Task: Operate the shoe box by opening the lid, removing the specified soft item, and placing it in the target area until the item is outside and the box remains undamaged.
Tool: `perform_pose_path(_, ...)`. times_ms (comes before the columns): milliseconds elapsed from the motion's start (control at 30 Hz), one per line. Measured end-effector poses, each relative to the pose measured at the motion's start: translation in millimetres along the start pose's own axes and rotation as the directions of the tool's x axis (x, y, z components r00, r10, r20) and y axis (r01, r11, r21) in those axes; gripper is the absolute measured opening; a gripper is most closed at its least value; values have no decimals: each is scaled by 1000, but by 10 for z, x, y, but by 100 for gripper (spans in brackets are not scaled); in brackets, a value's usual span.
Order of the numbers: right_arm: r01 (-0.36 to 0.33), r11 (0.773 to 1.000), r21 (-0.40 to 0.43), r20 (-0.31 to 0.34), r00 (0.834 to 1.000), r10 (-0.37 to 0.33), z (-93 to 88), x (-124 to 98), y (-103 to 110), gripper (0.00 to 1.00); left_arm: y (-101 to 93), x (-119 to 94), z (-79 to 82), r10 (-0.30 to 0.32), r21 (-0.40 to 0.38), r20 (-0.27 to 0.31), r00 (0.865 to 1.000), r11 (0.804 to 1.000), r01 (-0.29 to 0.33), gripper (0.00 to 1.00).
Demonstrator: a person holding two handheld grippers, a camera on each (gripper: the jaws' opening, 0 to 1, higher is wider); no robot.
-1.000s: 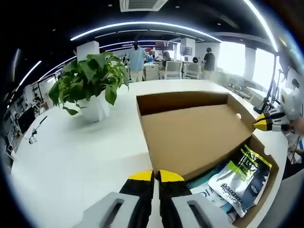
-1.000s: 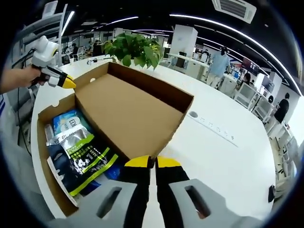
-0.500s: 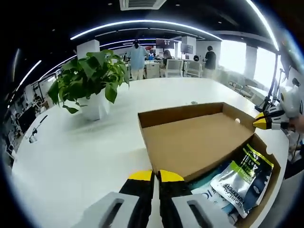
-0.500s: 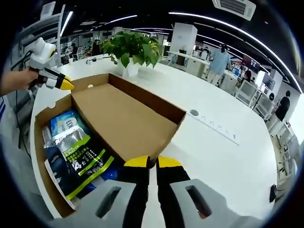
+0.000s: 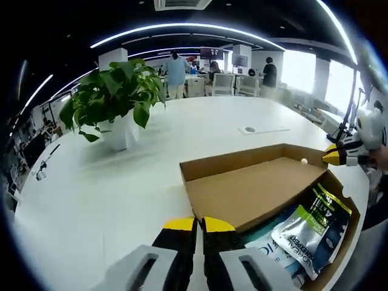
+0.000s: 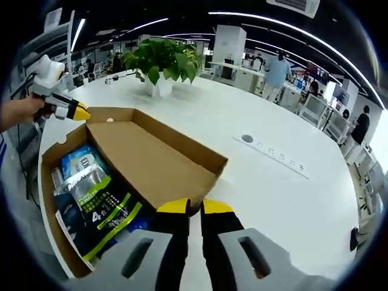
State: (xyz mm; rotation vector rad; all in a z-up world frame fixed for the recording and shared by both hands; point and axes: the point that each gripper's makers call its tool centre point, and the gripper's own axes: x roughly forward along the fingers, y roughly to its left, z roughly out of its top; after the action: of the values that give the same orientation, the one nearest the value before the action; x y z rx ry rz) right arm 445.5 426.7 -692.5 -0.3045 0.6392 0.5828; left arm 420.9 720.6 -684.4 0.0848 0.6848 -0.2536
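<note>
Two grippers work at one cardboard box on a white table. In the left gripper view, the left gripper [image 5: 198, 225] rises from the bottom with its yellow-tipped jaws pressed together, their tips right at the near edge of the lid [image 5: 251, 191]; whether they pinch the cardboard I cannot tell. The right gripper view shows the same for the right gripper [image 6: 195, 208]: jaws together, tips at the edge of the lid [image 6: 151, 160], contact unclear.

Just past the jaws, the box [image 5: 347, 227] lies open, its lid tilted back with the plain brown inside facing up. Inside the box lie soft packets: a dark pouch [image 5: 309, 229] with green and white print on top, and a pale blue pack [image 6: 79, 162] beside it, partly covered by the pouch [image 6: 100, 206].

At the far corner of the box, the other gripper comes into each view, its yellow tip close to the corner; in the right gripper view a hand [image 6: 21, 111] holds it.

Farther off on the table [image 5: 91, 194] stands a leafy plant [image 5: 115, 94] in a white pot, and a flat socket strip [image 6: 276, 159] lies well apart from the box. Beyond are desks, chairs and standing people [image 5: 176, 71] under ceiling lights.
</note>
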Motion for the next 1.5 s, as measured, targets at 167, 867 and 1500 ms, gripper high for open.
perform_pose_path(167, -3, 1000, 8, -6, 1000, 3, 0, 20, -1, 5, 7, 19, -7, 0, -1, -6, 1000, 1000, 0, 3)
perform_pose_path(867, -10, 1000, -22, -35, 999, 9, -5, -44, 27, 9, -64, -27, 1, -4, 18, -21, 1000, 1000, 5, 10)
perform_pose_path(1500, -93, 995, -28, -29, 995, 93, -63, -458, 171, 21, -288, -385, 15, -36, -14, 16, 999, 999, 37, 21)
